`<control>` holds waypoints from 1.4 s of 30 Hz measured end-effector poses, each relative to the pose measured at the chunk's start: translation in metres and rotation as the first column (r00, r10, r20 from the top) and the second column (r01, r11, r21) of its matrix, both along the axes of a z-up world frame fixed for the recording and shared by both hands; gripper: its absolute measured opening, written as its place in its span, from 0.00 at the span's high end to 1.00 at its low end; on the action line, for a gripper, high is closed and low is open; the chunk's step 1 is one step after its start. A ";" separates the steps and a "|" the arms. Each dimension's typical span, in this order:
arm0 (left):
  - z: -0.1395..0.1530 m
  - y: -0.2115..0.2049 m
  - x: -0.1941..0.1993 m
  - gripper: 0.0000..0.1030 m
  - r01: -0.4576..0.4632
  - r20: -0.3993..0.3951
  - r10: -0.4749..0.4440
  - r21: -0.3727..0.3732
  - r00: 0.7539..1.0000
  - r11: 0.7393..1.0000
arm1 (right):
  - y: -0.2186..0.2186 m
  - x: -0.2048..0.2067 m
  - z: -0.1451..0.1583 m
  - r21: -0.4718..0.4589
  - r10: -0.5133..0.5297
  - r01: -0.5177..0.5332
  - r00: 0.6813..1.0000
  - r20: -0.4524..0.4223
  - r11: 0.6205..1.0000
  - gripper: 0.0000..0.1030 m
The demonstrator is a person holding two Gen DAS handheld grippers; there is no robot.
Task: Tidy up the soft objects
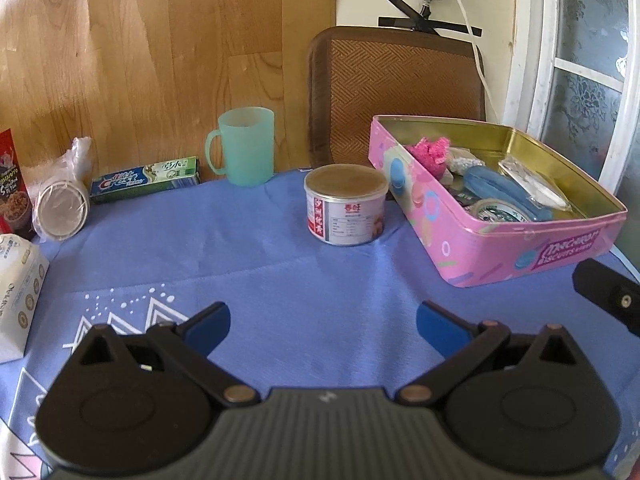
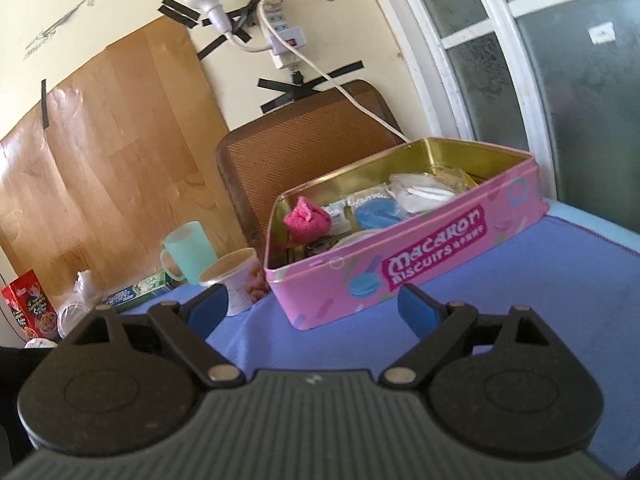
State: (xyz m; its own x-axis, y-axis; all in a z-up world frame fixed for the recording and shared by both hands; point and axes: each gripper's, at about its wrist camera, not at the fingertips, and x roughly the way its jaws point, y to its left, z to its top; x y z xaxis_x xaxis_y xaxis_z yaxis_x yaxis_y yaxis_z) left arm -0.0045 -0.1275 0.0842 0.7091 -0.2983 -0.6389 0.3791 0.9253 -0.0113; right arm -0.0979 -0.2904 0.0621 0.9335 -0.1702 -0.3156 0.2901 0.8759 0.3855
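A pink biscuit tin (image 1: 516, 240) (image 2: 404, 264) stands open on the blue tablecloth at the right. Inside lie a fluffy pink cloth (image 1: 431, 152) (image 2: 307, 219), a blue soft item (image 1: 500, 188) (image 2: 376, 212), clear plastic packets (image 1: 532, 188) (image 2: 424, 194) and a roll of tape (image 1: 498, 210). My left gripper (image 1: 323, 330) hovers open over bare cloth, left of and nearer than the tin, nothing between its fingers. My right gripper (image 2: 312, 308) is open and empty in front of the tin's long side. Part of the right gripper (image 1: 610, 296) shows at the left wrist view's right edge.
A labelled round can (image 1: 346, 204) (image 2: 240, 284) stands just left of the tin. Behind it are a mint green mug (image 1: 244, 146) (image 2: 188, 252), a toothpaste box (image 1: 146, 179) (image 2: 138, 294), bagged cups (image 1: 64, 200), a red snack box (image 2: 30, 304) and a white carton (image 1: 16, 292). A woven chair back (image 1: 400, 96) rises beyond the table.
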 end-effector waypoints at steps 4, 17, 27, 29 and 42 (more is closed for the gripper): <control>0.002 -0.004 -0.004 0.00 0.004 0.004 -0.004 0.013 1.000 1.000 | -0.001 0.000 -0.001 0.004 0.011 -0.011 1.000 0.005 1.000 0.09; 0.007 -0.015 -0.016 0.00 0.043 0.017 -0.044 0.028 0.999 0.999 | -0.003 -0.008 0.000 0.001 -0.008 0.008 1.000 0.029 1.000 0.09; 0.002 -0.010 -0.016 0.00 0.027 0.003 -0.027 0.031 1.000 0.999 | 0.002 -0.005 -0.002 -0.016 0.014 -0.014 1.000 0.015 1.000 0.09; 0.000 -0.008 -0.016 0.00 0.026 -0.007 -0.025 0.030 1.000 0.999 | 0.003 -0.004 -0.002 -0.022 0.016 -0.015 1.000 0.015 1.000 0.09; -0.003 0.005 -0.009 0.00 0.004 -0.058 -0.005 -0.007 0.998 1.000 | 0.010 0.000 0.001 -0.062 0.026 -0.025 1.000 0.010 0.998 0.09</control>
